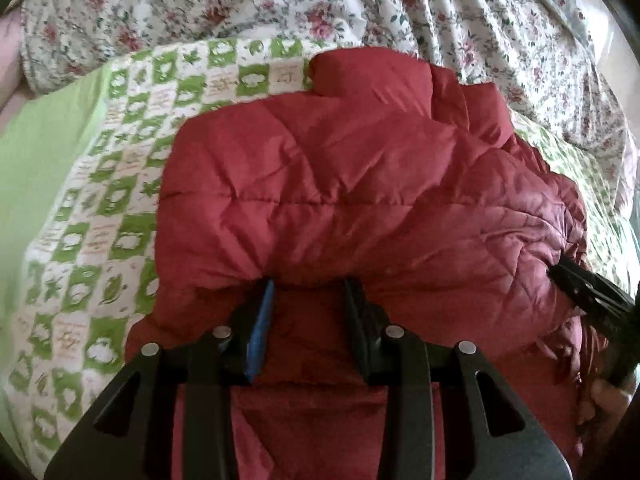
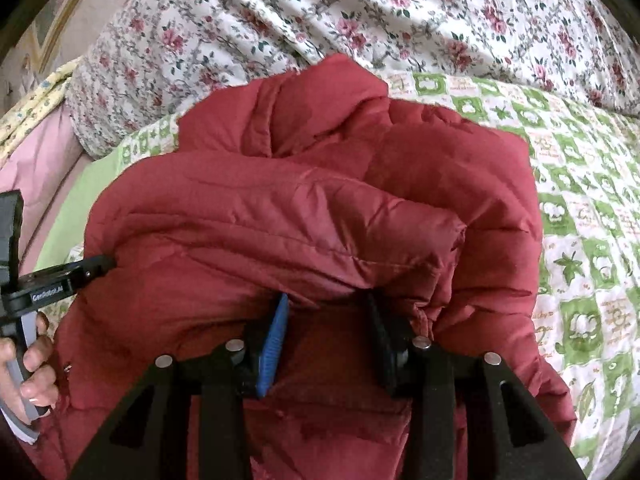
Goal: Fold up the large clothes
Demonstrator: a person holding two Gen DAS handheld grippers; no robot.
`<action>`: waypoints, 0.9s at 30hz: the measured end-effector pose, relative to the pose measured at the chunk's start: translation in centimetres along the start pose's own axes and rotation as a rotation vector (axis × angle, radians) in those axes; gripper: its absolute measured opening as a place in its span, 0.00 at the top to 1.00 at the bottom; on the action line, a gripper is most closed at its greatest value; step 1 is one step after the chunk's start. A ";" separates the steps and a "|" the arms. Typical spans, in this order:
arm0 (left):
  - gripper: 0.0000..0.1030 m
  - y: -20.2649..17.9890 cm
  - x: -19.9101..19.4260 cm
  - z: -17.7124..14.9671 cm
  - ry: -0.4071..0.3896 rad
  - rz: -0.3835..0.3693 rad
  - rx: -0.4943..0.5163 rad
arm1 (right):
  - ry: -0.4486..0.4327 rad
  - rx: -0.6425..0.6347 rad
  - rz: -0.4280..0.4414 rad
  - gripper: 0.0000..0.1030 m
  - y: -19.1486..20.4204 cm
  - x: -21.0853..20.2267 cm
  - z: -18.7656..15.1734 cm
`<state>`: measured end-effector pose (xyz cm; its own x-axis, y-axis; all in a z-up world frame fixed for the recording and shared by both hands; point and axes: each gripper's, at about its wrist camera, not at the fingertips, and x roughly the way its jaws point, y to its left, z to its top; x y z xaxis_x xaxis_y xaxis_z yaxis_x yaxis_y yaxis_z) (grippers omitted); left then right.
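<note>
A red quilted puffer jacket [image 1: 340, 184] lies bunched and partly folded over on a bed; it fills the middle of the right wrist view too [image 2: 304, 208]. My left gripper [image 1: 310, 286] has its jaws apart, with the fingertips tucked under a thick fold of the jacket. My right gripper [image 2: 326, 300] stands the same way, jaws apart, tips hidden under the fold. The right gripper also shows at the right edge of the left wrist view [image 1: 588, 292], and the left gripper at the left edge of the right wrist view [image 2: 64, 280], with a hand on its handle.
A green-and-white patterned quilt [image 1: 104, 216] covers the bed under the jacket. A floral duvet [image 1: 320, 8] is heaped along the far side. A pink surface [image 2: 36, 160] and a wall show at the far left in the right wrist view.
</note>
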<state>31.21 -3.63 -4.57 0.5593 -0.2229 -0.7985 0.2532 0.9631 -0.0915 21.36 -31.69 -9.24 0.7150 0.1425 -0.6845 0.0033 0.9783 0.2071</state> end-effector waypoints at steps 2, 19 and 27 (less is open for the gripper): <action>0.68 -0.2 -1.3 -0.3 -0.009 0.001 0.003 | -0.012 0.016 0.015 0.57 -0.1 -1.3 -0.1; 0.68 2.8 -10.4 -8.3 -0.002 -0.065 -0.068 | -0.013 0.142 0.114 0.34 0.4 -11.8 -5.7; 0.68 4.5 -11.9 -12.2 0.032 -0.070 -0.112 | -0.017 0.176 0.090 0.29 0.5 -16.1 -8.8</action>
<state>16.09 5.20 -2.77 0.5172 -0.2867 -0.8064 0.2000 0.9566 -0.2118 3.73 -32.21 -4.25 0.7298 0.2244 -0.6458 0.0594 0.9202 0.3868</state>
